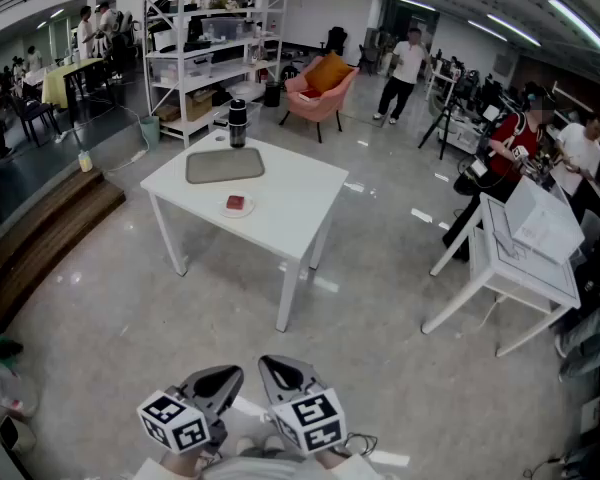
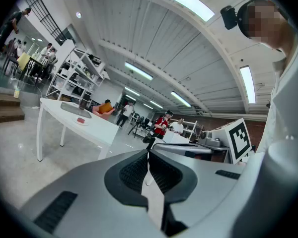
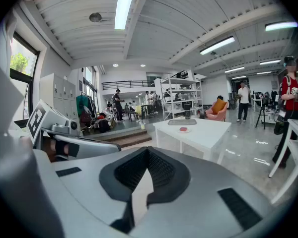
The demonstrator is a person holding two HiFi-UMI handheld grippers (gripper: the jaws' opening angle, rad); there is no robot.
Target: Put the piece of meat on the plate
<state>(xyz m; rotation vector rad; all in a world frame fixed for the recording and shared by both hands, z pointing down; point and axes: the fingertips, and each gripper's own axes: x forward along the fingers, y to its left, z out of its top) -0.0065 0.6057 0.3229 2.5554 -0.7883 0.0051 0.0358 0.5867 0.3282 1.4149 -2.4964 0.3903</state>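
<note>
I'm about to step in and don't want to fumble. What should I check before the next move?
1. Left claw free: ok, jaws together, nothing between them.
2. Right claw free: ok, jaws together, nothing between them.
3. Red piece of meat located: ok, it is on the small white round plate on the white square table.
4. Meat within reach: not ok, the table stands well ahead across the floor.
5. Neighbours apart from the meat: ok, the grey rectangular tray and black cylindrical flask sit behind it.
6. Meat wholly on the plate: cannot tell, too small.
</note>
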